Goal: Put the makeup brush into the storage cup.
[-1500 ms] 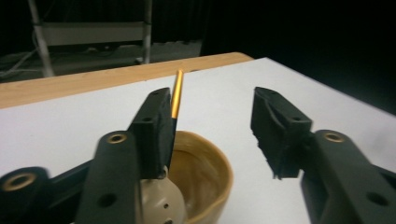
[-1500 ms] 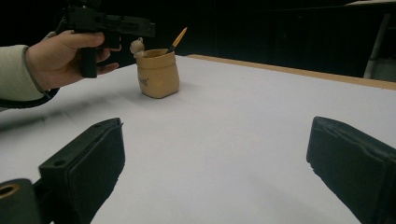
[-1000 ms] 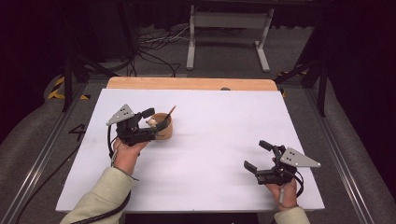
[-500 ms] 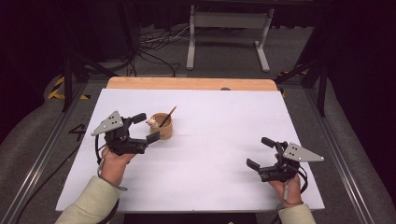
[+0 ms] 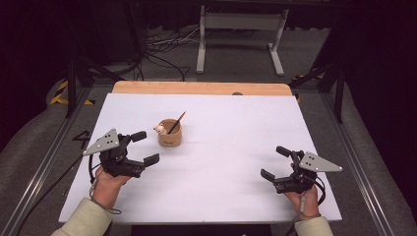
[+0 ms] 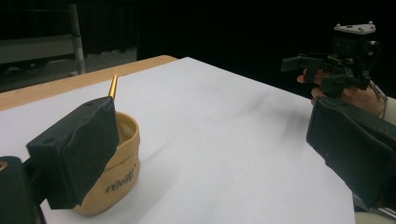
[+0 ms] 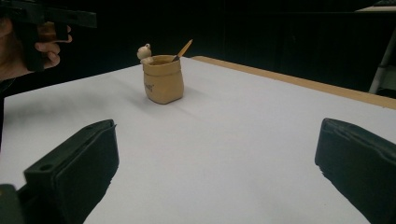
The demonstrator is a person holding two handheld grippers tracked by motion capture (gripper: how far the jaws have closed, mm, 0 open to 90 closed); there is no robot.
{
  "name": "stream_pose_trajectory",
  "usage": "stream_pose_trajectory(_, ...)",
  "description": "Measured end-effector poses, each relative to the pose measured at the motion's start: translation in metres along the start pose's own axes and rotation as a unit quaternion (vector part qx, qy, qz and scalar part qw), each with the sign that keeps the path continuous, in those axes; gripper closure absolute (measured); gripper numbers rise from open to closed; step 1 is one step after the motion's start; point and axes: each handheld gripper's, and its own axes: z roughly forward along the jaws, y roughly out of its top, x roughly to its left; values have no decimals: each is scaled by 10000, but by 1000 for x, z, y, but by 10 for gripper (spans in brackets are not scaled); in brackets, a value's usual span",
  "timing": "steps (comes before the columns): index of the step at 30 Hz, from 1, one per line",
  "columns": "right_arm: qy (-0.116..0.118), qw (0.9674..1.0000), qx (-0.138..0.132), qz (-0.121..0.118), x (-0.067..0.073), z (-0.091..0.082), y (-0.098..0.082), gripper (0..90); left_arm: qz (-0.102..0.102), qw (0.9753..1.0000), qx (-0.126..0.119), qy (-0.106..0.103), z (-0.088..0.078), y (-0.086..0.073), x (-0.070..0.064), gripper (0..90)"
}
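Observation:
A small tan sack-shaped cup stands upright on the white sheet, left of the middle. A thin golden-brown stick leans out of it, and a tiny pale figure sits on its rim. My left gripper is just left of the cup and apart from it. Its jaws have just been opening and have nothing between them. In the left gripper view the cup sits partly behind one of the gripper's black jaws. My right gripper rests open at the near right, far from the cup.
A wooden strip runs along the table's far edge. On the dark floor beyond it are a grey metal stand and cables. Metal rails run along both sides of the table.
My left gripper has pulled away from the cup, leftwards and nearer to the person, with its jaws spread wider. The cup stays put. The right gripper has kept still.

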Motion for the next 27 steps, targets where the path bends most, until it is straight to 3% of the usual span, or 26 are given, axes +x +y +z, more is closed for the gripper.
stream_pose_trajectory(8,144,9998,29,-117,3,3,-5,0,-115,9999,33,-25,-7,-14,-2,28)
stream_pose_trajectory(19,147,9997,21,-188,4,1,-9,0,-56,9998,163,-118,-7,-33,-2,25)
stream_pose_trajectory(27,211,9994,124,-232,7,5,-12,0,-120,9995,243,-163,-5,-47,0,25)
